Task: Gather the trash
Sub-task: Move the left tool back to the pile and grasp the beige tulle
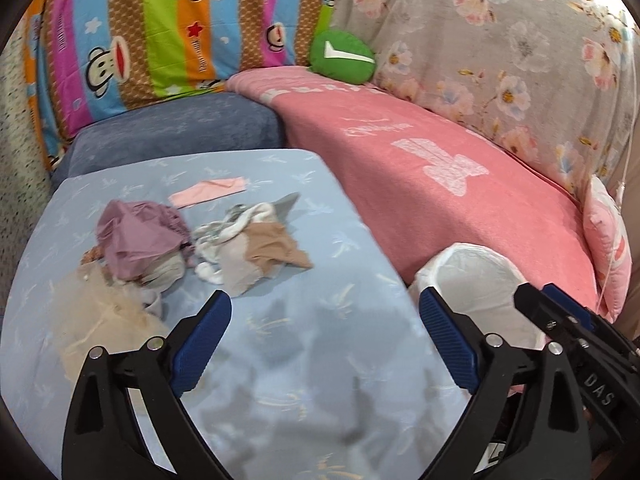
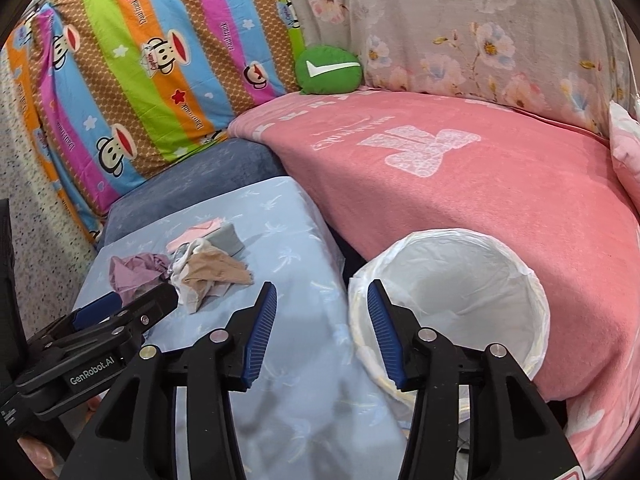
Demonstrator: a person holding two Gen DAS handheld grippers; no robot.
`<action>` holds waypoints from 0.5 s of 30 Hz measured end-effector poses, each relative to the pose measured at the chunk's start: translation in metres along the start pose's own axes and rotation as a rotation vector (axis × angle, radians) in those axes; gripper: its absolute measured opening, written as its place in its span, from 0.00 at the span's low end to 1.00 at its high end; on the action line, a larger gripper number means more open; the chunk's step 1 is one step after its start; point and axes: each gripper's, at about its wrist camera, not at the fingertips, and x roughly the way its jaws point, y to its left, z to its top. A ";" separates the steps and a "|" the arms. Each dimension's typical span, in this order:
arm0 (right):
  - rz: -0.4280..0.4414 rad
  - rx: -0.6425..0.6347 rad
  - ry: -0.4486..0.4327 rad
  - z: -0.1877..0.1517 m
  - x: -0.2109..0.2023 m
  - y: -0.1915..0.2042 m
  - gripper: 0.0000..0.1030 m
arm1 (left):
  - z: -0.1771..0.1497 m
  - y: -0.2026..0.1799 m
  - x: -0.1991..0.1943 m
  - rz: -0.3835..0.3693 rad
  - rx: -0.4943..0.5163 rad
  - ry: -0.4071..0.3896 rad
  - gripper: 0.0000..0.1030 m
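A heap of trash lies on the light blue table (image 1: 280,340): a crumpled purple wrapper (image 1: 136,236), a tan scrap (image 1: 272,248), white crumpled bits (image 1: 236,228), a pink paper (image 1: 208,192) and a see-through beige bag (image 1: 92,312). My left gripper (image 1: 324,300) is open just short of the heap, with nothing between its fingers. The white-lined bin (image 2: 520,268) stands right of the table. My right gripper (image 2: 322,290) is open over the table's edge beside the bin, holding nothing. In the right wrist view the purple wrapper (image 2: 136,272) and the tan scrap (image 2: 216,270) lie beyond the left gripper (image 2: 136,300).
A pink blanket (image 1: 440,168) covers the sofa seat behind the bin. A green round cushion (image 1: 342,58) sits at the back, with striped monkey-print (image 1: 160,40) and floral (image 1: 500,40) covers behind it. A dark blue cushion (image 1: 180,132) lies beyond the table.
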 end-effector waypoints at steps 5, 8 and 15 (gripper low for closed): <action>0.026 -0.032 0.016 -0.004 0.004 0.020 0.49 | -0.008 0.033 0.002 0.073 -0.041 0.029 0.90; 0.039 -0.044 0.027 -0.007 0.008 0.031 0.50 | -0.014 0.056 0.002 0.126 -0.071 0.039 0.90; 0.075 -0.085 0.065 -0.015 0.021 0.062 0.51 | -0.028 0.115 0.006 0.221 -0.160 0.102 0.90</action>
